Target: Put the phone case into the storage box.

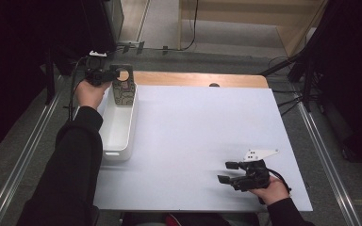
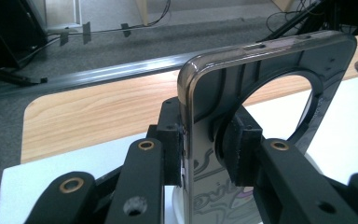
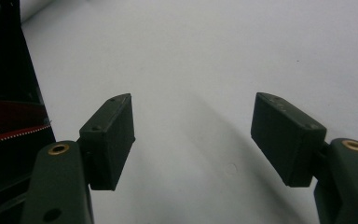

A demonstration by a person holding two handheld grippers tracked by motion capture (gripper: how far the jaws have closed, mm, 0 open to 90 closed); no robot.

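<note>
My left gripper clamps a smoky translucent phone case at the far left of the table, about ten o'clock in the high view, holding it upright over the far end of a white bin. In the left gripper view both black pads press flat on the case, one on each face, just below its large round cut-out; a dark line pattern shows on the lower part of the case. The bin runs lengthwise along the left edge of the white table cover, and a strip of bare wooden table shows at twelve o'clock beyond it. My right gripper rests low at about five o'clock near the front edge, well apart from the case, pointing toward nine o'clock. In the right gripper view its jaws stand wide apart with nothing between them, just the pale cover beneath the pads. My dark sleeves come in from six o'clock
</note>
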